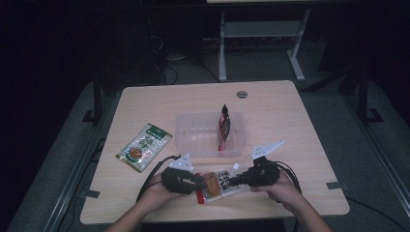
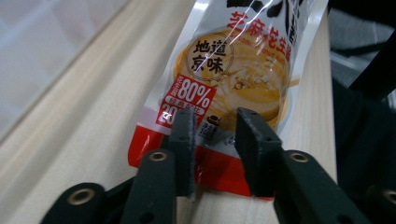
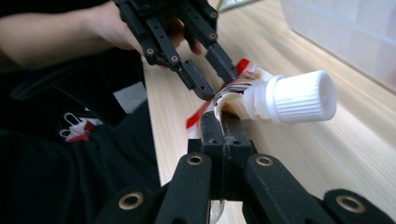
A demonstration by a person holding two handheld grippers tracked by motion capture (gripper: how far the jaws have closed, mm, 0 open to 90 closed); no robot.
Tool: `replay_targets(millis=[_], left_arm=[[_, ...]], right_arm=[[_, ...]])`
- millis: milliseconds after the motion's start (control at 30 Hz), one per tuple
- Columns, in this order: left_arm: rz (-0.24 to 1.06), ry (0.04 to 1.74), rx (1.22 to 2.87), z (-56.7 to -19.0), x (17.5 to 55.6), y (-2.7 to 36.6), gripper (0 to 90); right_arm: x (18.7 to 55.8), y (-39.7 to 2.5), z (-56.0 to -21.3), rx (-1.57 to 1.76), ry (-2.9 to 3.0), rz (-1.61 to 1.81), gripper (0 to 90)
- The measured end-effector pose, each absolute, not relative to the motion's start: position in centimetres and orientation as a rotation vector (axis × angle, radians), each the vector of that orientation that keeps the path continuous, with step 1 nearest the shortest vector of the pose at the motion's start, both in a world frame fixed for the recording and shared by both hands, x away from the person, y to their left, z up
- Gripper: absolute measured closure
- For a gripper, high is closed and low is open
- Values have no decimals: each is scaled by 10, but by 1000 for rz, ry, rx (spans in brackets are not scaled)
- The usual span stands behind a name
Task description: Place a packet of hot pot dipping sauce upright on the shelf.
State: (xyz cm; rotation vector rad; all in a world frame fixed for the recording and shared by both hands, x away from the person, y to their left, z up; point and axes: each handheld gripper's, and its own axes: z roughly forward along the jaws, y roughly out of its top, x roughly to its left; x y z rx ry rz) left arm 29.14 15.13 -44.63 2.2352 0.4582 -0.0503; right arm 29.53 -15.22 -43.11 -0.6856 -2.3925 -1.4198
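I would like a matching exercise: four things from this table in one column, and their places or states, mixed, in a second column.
1. spouted sauce pouch
2. green packet
3. red sachet
4. left claw

a. standing in the clear tub
b. open, at the pouch's red end
c. flat on the table's left part
d. pinched by the right claw beside its white cap

Pairs: 1-d, 2-c, 3-a, 4-b

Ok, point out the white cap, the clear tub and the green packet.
white cap [image 3: 299, 95], right gripper view, its ribbed side.
clear tub [image 1: 193, 145], high view, its front wall.
green packet [image 1: 144, 146], high view, middle of its face.
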Motion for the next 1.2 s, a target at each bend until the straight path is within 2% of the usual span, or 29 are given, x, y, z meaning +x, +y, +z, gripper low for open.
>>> replay_targets(millis=[267,967,1200], left_arm=[[-20,454,2191,-440,290,159,570],[15,423,2164,-435,286,158,544],[33,423,2148,-426,282,167,495]], right_arm=[[299,-151,-418,-626,-2377,-1463,898],[298,-142,-393,-517,-2335,-1573,898],[298,-150,-387,-514,-2332,-1621,898]])
